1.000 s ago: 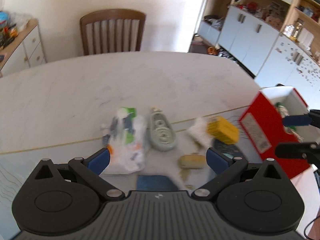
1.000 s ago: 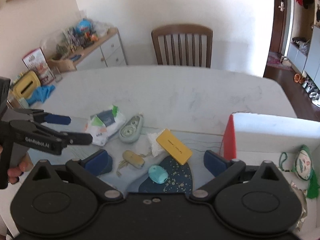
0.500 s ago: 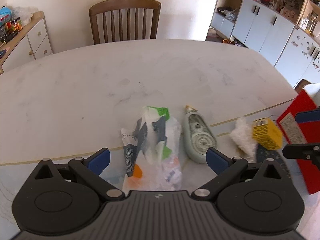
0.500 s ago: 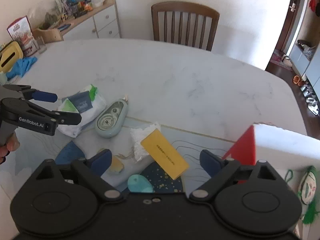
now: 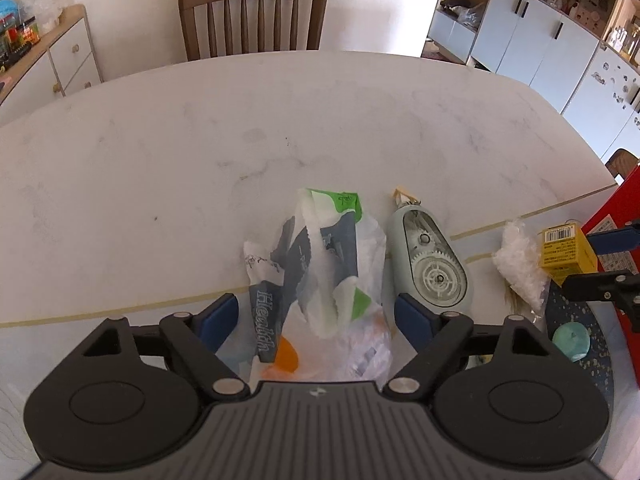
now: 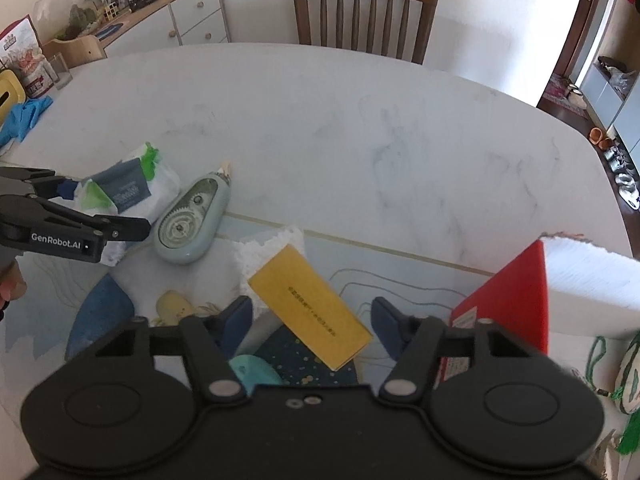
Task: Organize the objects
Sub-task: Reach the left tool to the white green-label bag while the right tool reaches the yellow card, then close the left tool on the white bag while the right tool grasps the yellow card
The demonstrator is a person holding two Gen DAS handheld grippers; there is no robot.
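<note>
A crumpled white, green and grey plastic packet (image 5: 332,276) lies on the marble table, between the open fingers of my left gripper (image 5: 316,316). It also shows in the right wrist view (image 6: 128,192). A pale green tape dispenser (image 5: 432,264) lies just right of it. My right gripper (image 6: 312,320) is open, with a flat yellow box (image 6: 312,308) lying between its fingers, on top of a white packet (image 6: 268,248). A teal oval thing (image 6: 256,372) and a small yellow thing (image 6: 176,306) lie on the placemat close to the gripper.
A red and white box (image 6: 560,280) stands open at the right with a green-trimmed pouch (image 6: 630,376) inside. A wooden chair (image 5: 252,20) stands at the far side of the table. A sideboard (image 6: 160,20) with clutter is at the back left.
Both grippers have moved forward and down: the left one now straddles the plastic packet, the right one now straddles the yellow box. Both have stayed open.
</note>
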